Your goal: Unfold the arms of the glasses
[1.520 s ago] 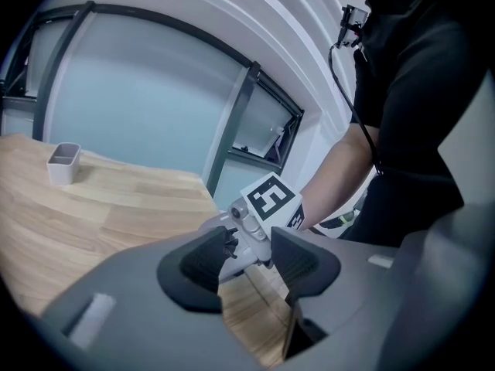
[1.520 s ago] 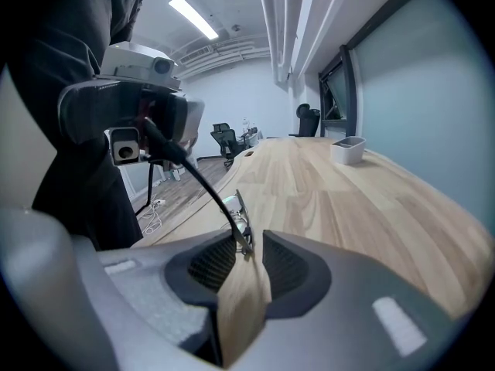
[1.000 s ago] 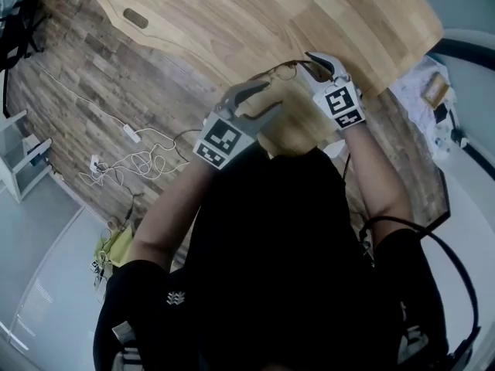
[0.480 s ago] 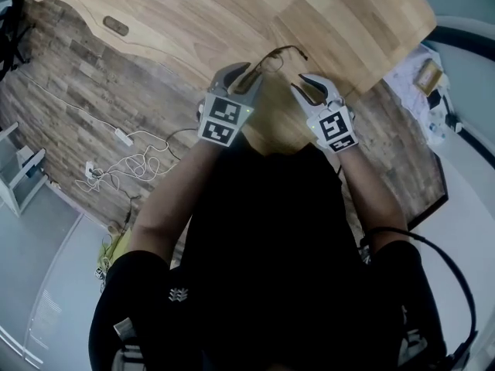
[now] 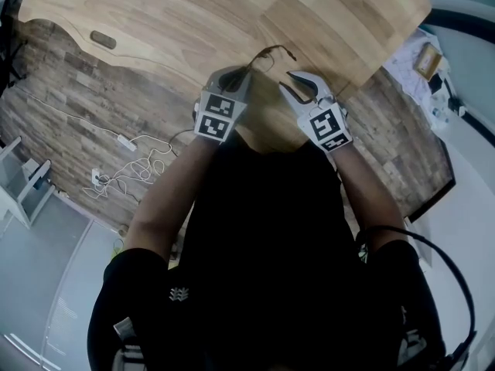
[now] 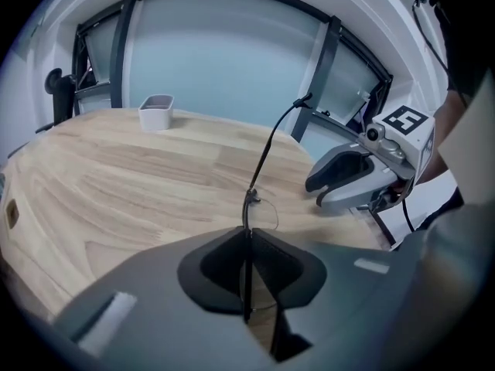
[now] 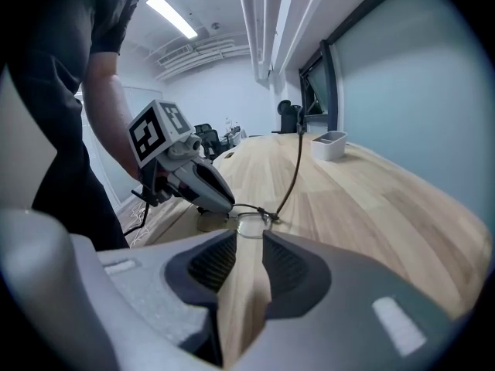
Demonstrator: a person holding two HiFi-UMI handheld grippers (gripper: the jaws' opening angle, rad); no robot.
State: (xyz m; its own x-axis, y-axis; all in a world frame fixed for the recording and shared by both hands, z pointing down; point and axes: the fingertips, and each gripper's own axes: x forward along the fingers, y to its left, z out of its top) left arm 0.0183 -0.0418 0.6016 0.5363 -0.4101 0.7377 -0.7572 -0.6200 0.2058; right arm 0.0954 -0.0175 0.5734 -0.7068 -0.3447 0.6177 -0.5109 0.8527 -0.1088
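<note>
The thin dark wire glasses sit near the front edge of the wooden table. My left gripper has just been closing and is now shut on them. In the left gripper view the frame is clamped between the pads of the left gripper, a lens shows just beyond, and one arm rises up and away. My right gripper stands open a little to the right, with nothing between its fingers. In the right gripper view the glasses lie just ahead of the right gripper, beside the left gripper.
A small white container stands far back on the table, also visible as the white container in the right gripper view. White cables lie on the wood-pattern floor at left. The table's front edge runs right under both grippers.
My left gripper came down and forward onto the glasses and its jaws went from wide open to shut on the frame. The right gripper drew back slightly from the glasses.
</note>
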